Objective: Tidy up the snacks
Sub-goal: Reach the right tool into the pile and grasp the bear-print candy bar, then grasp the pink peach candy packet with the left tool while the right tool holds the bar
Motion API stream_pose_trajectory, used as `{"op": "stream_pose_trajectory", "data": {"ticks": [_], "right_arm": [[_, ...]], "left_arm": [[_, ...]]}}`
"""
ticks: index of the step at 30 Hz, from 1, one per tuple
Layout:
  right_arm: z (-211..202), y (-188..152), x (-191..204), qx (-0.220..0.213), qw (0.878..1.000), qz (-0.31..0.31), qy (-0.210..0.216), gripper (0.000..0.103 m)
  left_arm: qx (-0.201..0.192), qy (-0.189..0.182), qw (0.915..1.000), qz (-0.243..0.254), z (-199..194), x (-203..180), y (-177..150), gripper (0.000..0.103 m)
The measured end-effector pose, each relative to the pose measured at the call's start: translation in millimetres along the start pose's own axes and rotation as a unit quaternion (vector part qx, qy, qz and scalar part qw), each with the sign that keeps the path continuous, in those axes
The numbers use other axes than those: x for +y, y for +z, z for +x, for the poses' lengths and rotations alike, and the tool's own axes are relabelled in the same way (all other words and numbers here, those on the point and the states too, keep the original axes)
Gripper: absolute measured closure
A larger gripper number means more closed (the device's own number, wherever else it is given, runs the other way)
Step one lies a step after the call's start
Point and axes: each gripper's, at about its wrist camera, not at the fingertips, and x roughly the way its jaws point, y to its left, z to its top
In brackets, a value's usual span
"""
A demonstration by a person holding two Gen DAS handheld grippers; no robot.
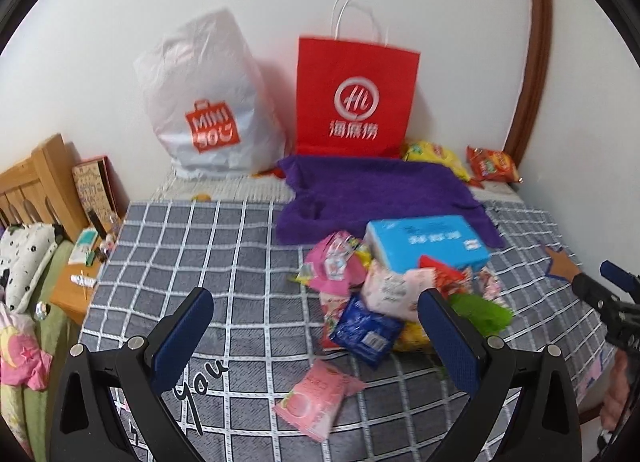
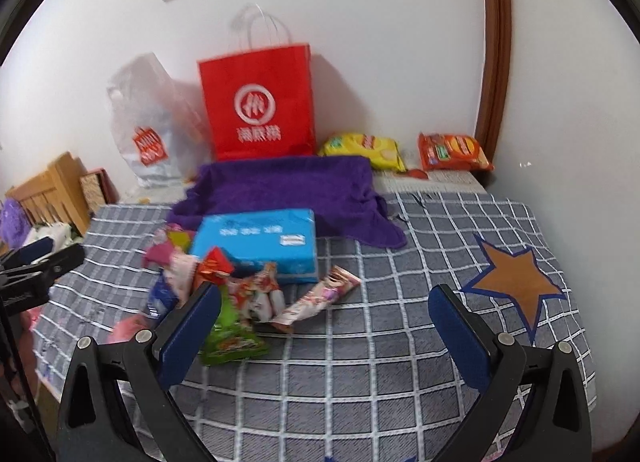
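A bed under a grey checked blanket [image 1: 240, 246] fills the scene, set against a white wall with a wooden headboard [image 1: 36, 181] off to the left.

From the left wrist view, the left gripper [image 1: 316, 314] hovers low over the blanket, its blue-padded fingers spread wide with nothing between them. Just ahead of it and slightly to its right lies the snack pile: a light blue box [image 1: 426, 242], a dark blue packet [image 1: 366, 330] beside the right fingertip, a green packet [image 1: 486, 312] just past that finger, and a crumpled pink wrapper [image 1: 334, 266]. A separate pink packet [image 1: 316, 398] lies between the fingers, close beneath the tool. Beyond the pile is a purple towel [image 1: 372, 193], and against the wall stand a white plastic bag printed "MINISO" [image 1: 208, 101] and a red paper bag with an "Hi" roundel and Chinese characters [image 1: 356, 97]. The word "you" is written on the blanket by the left finger. The right gripper's tip shows at the far right edge.

From the right wrist view, the right gripper [image 2: 324, 304] is likewise wide apart and holding nothing, angled down at the blanket. The snack pile sits ahead and to its left, the green packet [image 2: 232, 336] touching the left finger. A long pink-and-white wrapper [image 2: 316, 298] lies between the fingers. A brown star [image 2: 516, 282] patterns the blanket ahead-right. Far ahead by the wall rest a yellow chip bag [image 2: 364, 149] and an orange chip bag [image 2: 452, 151]; their labels are too blurred to read.
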Motion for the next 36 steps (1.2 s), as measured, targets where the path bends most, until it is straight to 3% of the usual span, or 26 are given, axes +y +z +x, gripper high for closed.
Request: {"op": "stream_pose_trajectory", "data": {"ticks": [8, 13, 21, 23, 24, 27, 36], "right_arm": [[63, -3, -12, 0.057, 0.998, 0.019, 0.007, 0.008], [100, -3, -10, 0.091, 0.995, 0.03, 0.019, 0.028], [153, -8, -9, 0.136, 0.99, 0.027, 0.018, 0.031], [160, -10, -11, 0.145, 0.989, 0.028, 0.02, 0.045], [163, -12, -12, 0.153, 0.987, 0.028, 0.027, 0.057], [164, -18, -16, 0.158, 0.987, 0.02, 0.032, 0.07], [143, -36, -36, 0.135, 0.99, 0.008, 0.031, 0.072]], "left_arm": [[0.046, 0.009, 0.9987, -0.022, 43, 23, -15, 0.002], [0.057, 0.017, 0.9978, -0.027, 59, 31, -19, 0.002], [0.078, 0.009, 0.9963, -0.036, 78, 38, -19, 0.002], [0.082, 0.007, 0.9959, -0.038, 82, 36, -20, 0.002], [0.084, 0.006, 0.9958, -0.037, 84, 35, -20, 0.002], [0.088, 0.005, 0.9956, -0.033, 88, 34, -22, 0.002], [0.093, -0.009, 0.9953, -0.025, 89, 35, -28, 0.002]]}}
